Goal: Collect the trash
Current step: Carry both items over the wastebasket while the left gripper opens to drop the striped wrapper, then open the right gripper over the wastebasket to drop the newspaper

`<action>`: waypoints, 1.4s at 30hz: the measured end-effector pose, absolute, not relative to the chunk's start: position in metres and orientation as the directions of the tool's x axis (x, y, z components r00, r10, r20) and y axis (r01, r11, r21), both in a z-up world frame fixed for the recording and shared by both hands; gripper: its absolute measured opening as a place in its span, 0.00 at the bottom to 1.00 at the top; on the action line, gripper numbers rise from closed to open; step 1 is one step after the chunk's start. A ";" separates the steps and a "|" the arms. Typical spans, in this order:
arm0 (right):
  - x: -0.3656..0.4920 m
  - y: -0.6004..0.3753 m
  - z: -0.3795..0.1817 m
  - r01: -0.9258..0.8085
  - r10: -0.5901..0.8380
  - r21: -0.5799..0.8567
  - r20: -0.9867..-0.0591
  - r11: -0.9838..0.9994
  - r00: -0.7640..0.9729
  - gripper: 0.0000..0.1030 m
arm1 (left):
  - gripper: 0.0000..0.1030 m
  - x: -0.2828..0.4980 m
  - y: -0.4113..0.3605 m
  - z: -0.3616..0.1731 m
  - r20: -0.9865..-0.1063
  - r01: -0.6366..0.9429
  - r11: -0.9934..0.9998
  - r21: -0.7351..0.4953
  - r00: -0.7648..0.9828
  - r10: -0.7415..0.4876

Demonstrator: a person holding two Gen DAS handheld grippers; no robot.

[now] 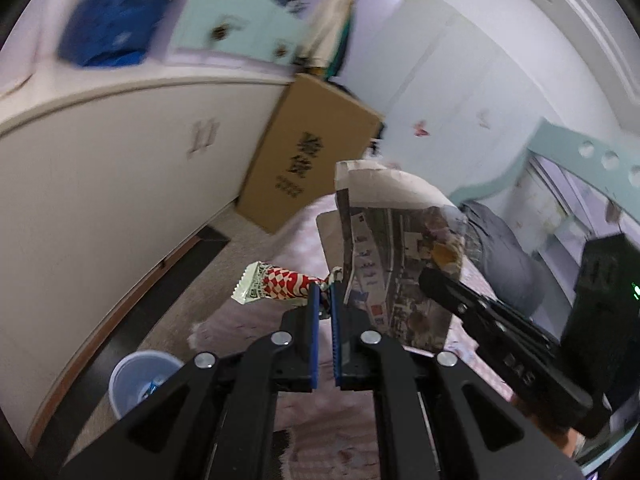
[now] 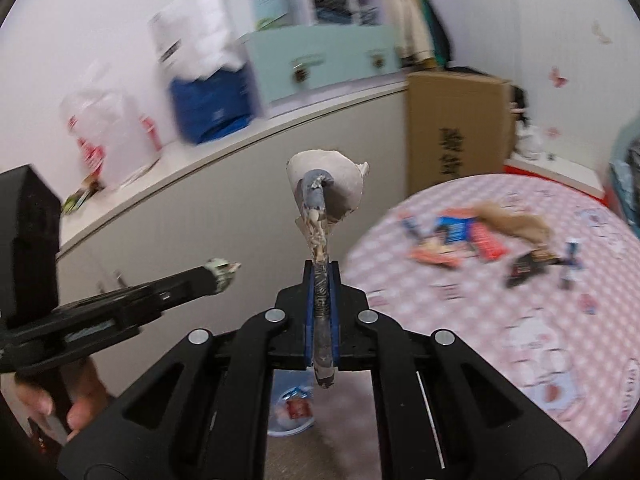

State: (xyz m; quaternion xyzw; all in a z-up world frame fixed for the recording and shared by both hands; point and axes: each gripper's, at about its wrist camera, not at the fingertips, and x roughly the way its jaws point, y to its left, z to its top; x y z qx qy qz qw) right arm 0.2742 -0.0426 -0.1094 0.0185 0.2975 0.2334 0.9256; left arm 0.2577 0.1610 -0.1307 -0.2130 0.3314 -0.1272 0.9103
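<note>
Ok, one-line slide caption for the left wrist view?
Left tool pinches a red-and-white wrapper while the right tool carries a printed paper bag above the pink bedspread.

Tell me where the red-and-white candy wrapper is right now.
In the left wrist view, the candy wrapper sticks out leftward from the shut left hand-held gripper, pinched at its end, above the rug and bin.

You have open floor (image 1: 224,288) between the long white cabinet (image 1: 120,184) on the left and the bed (image 2: 500,300) on the right; the cardboard box (image 1: 308,152) blocks the far end, the bin (image 1: 140,380) stands near.
</note>
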 end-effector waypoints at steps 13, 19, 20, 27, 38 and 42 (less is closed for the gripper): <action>0.294 0.104 -0.259 -0.540 0.444 0.156 -0.770 0.827 0.458 0.06 | 0.05 0.266 0.279 -0.288 -0.769 -0.252 0.846 -0.470 0.587 -0.252; 0.311 0.125 -0.349 -0.512 0.368 0.162 -0.868 0.844 0.332 0.06 | 0.05 0.281 0.290 -0.376 -0.852 -0.357 0.824 -0.440 0.456 -0.257; 0.313 0.127 -0.360 -0.509 0.359 0.163 -0.878 0.845 0.316 0.06 | 0.05 0.285 0.289 -0.389 -0.860 -0.367 0.818 -0.442 0.433 -0.270; 0.319 0.122 -0.405 -0.478 0.309 0.148 -0.910 0.866 0.278 0.06 | 0.08 0.304 0.280 -0.443 -0.899 -0.399 0.824 -0.402 0.341 -0.274; 0.315 0.120 -0.425 -0.466 0.300 0.157 -0.920 0.871 0.250 0.06 | 0.48 0.302 0.278 -0.454 -0.924 -0.426 0.834 -0.352 0.301 -0.236; 0.312 0.121 -0.423 -0.465 0.304 0.164 -0.921 0.870 0.244 0.06 | 0.57 0.294 0.284 -0.447 -0.935 -0.442 0.841 -0.311 0.302 -0.188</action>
